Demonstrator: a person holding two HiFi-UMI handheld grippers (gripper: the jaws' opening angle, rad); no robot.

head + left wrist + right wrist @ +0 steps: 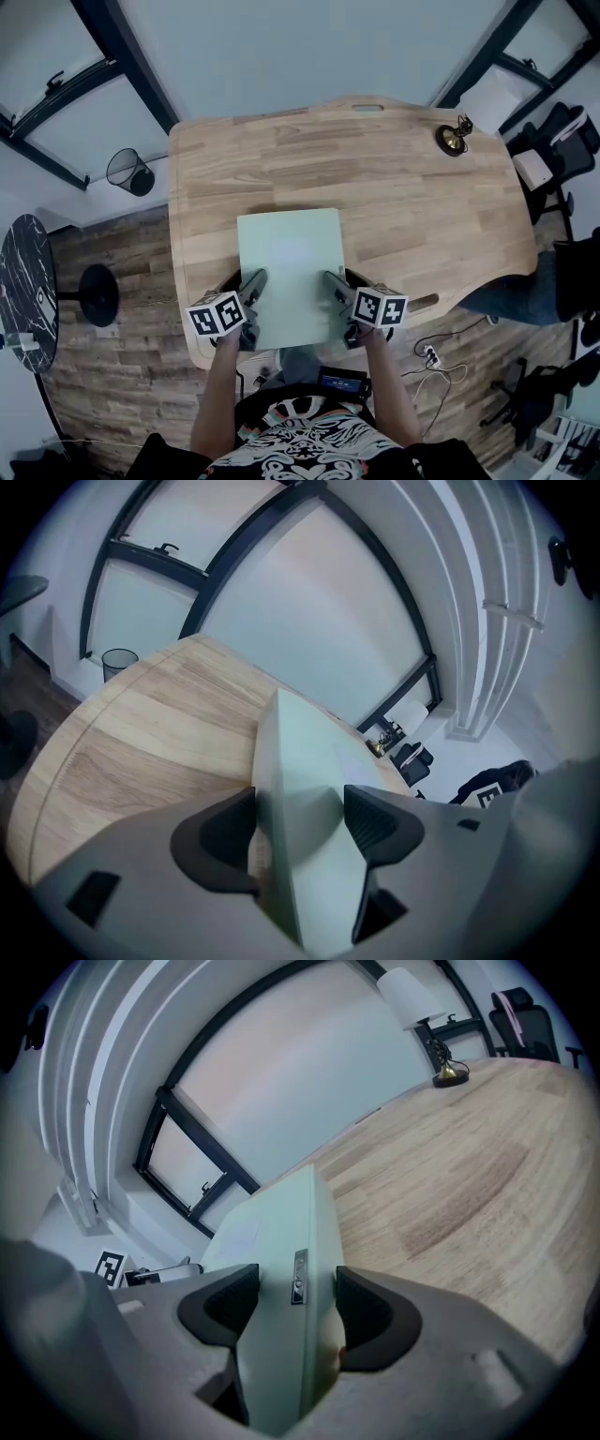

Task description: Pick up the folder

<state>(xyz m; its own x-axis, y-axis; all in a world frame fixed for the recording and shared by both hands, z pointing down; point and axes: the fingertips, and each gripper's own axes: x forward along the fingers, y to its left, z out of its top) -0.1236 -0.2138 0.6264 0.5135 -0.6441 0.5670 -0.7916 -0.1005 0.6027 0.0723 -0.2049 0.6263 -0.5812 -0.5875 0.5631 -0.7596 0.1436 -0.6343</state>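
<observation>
A pale green folder (289,274) is held over the near part of the wooden table (394,178), its near edge past the table's front rim. My left gripper (251,302) is shut on the folder's left edge and my right gripper (336,298) on its right edge. In the left gripper view the folder (298,799) fills the gap between the dark pads (214,841) of my left gripper (298,832). In the right gripper view the folder (286,1269), with a small metal clasp, sits between the pads (370,1316) of my right gripper (292,1314).
A small brass bell (454,138) stands at the table's far right corner. A wire waste bin (129,172) and a round black stool base (97,293) stand on the floor to the left. Office chairs (553,141) and cables (433,356) lie to the right.
</observation>
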